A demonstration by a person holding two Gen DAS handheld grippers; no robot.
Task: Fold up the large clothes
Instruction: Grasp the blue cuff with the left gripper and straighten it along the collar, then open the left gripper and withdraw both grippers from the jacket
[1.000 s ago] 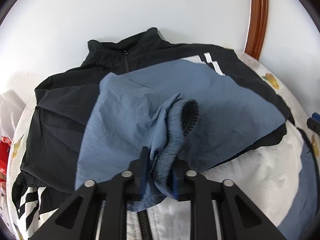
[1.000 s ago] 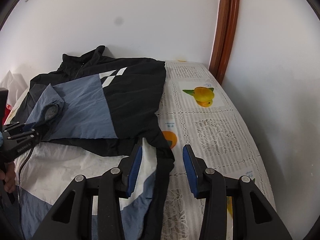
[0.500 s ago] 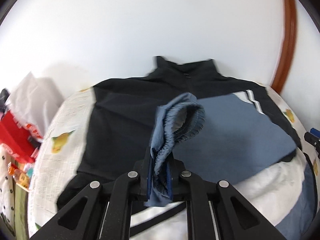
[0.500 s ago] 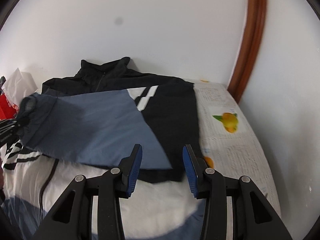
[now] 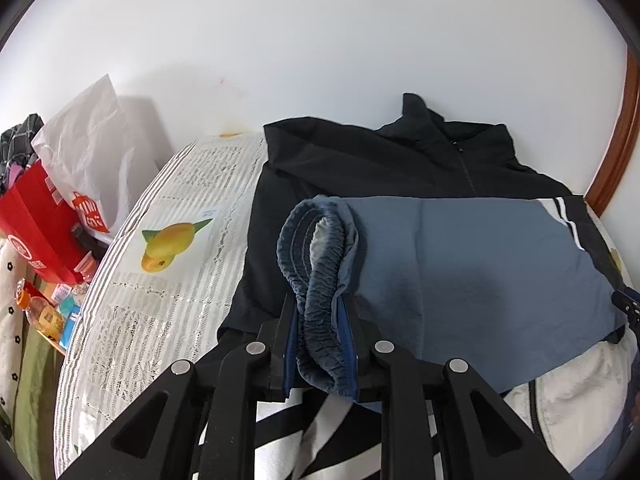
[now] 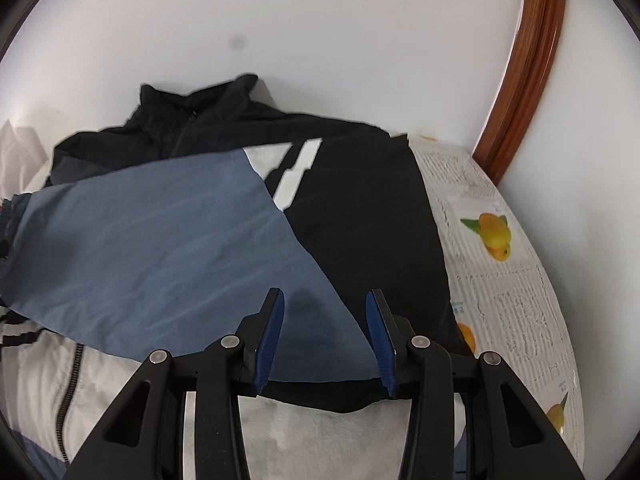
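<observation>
The jacket (image 6: pixel 360 216) covers most of the worktop (image 5: pixel 168 304), leaving bare patterned cloth only in a strip along each side, wide enough for a gripper to come down. Behind, the white wall (image 6: pixel 320 40) stands right against the collar, and a brown wooden frame (image 6: pixel 528 80) closes the far right corner. Off the left edge, a red box (image 5: pixel 36 224), a white bag (image 5: pixel 92 152) and bottles (image 5: pixel 44 316) crowd close beside the worktop.
</observation>
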